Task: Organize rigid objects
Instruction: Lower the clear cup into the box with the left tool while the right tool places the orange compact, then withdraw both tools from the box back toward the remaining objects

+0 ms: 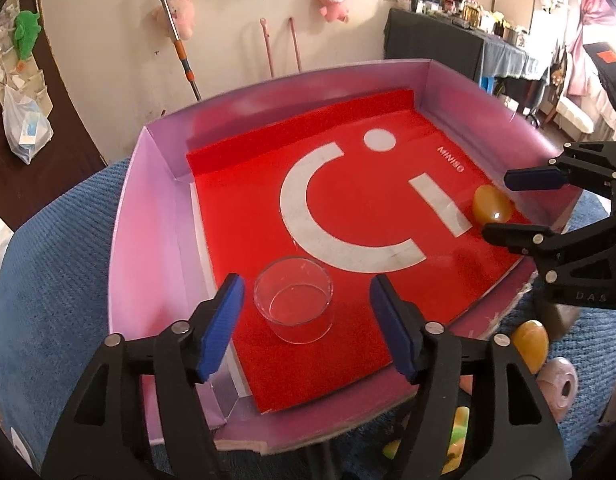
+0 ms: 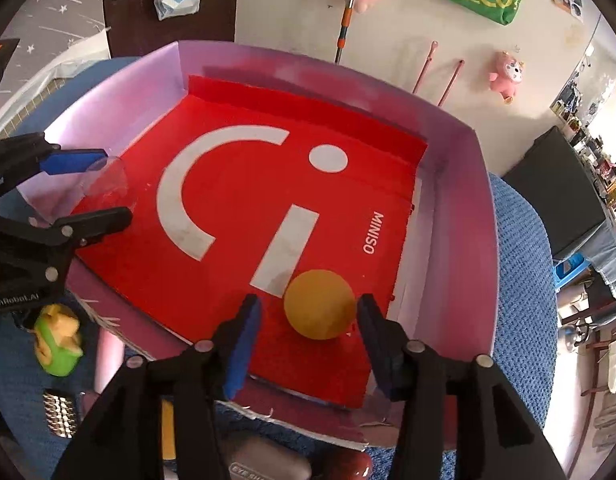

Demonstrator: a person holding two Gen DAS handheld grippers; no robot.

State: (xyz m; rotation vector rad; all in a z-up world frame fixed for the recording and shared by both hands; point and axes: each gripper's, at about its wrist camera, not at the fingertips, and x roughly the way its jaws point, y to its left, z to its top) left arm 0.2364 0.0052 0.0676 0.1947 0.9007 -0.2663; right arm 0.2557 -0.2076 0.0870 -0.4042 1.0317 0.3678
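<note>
A shallow lilac box (image 1: 155, 200) (image 2: 460, 220) with a red liner sits on a blue knitted cloth. A clear glass cup (image 1: 293, 304) stands upright at the box's near left. My left gripper (image 1: 303, 300) is open around it, with a gap on each side. From the right wrist view the same cup (image 2: 107, 188) shows between the left gripper's (image 2: 115, 186) fingers. An amber egg-shaped object (image 2: 320, 304) (image 1: 492, 210) lies on the liner at the near right. My right gripper (image 2: 310, 312) (image 1: 500, 208) straddles it, open; the right pad is close to the egg.
Outside the box's near edge lie a second amber egg (image 1: 530, 344), a pink rounded object (image 1: 558, 388), a green and yellow toy (image 2: 57, 340), a studded metal piece (image 2: 59, 412) and a dark red object (image 2: 348, 466). The blue cloth (image 1: 47, 280) surrounds the box.
</note>
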